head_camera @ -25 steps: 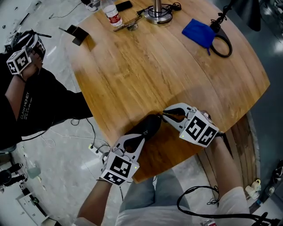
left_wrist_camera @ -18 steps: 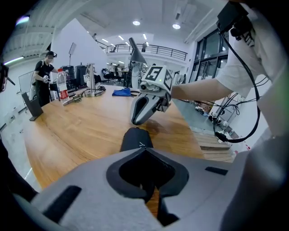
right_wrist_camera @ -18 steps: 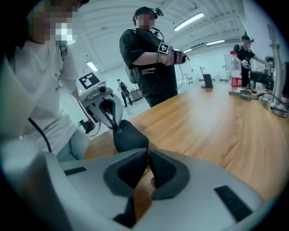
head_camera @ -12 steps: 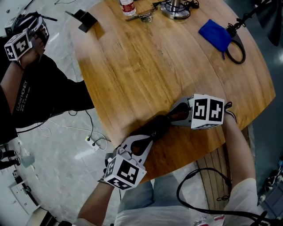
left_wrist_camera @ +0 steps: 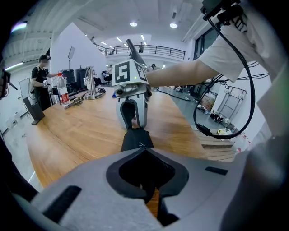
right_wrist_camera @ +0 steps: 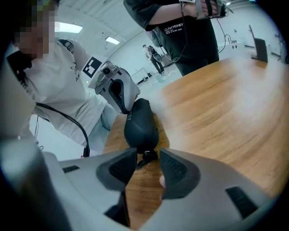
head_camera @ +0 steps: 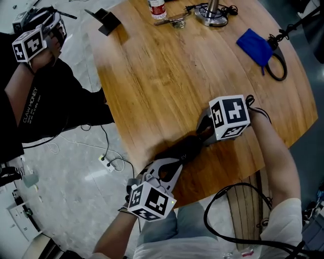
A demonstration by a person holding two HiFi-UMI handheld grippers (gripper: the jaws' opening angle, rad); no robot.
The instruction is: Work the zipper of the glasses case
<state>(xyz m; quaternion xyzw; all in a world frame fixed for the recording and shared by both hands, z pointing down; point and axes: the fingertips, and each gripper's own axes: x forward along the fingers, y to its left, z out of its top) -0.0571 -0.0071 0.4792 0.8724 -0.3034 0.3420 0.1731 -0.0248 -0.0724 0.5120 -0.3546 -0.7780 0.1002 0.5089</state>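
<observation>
The black glasses case [head_camera: 183,149] lies near the front edge of the wooden table [head_camera: 167,81]. My left gripper [head_camera: 169,165] is shut on its near end, and the left gripper view shows the case [left_wrist_camera: 137,139] running away from the jaws. My right gripper [head_camera: 203,135] sits at the far end of the case. In the right gripper view the case [right_wrist_camera: 141,122] ends in a small zipper pull [right_wrist_camera: 148,155]. The right gripper [right_wrist_camera: 148,159] has just been opening; its pads stand apart on either side of the pull without pressing it.
At the table's far side are a blue cloth [head_camera: 255,46], a black loop of cable [head_camera: 277,66], a metal stand base [head_camera: 212,19], a water bottle [head_camera: 158,9] and a small black stand [head_camera: 107,21]. Another person [head_camera: 45,106] holding a gripper stands at left.
My right gripper has turned, its marker cube swinging up and toward the table's middle, and its jaws have come apart at the zipper end. My left gripper keeps its hold.
</observation>
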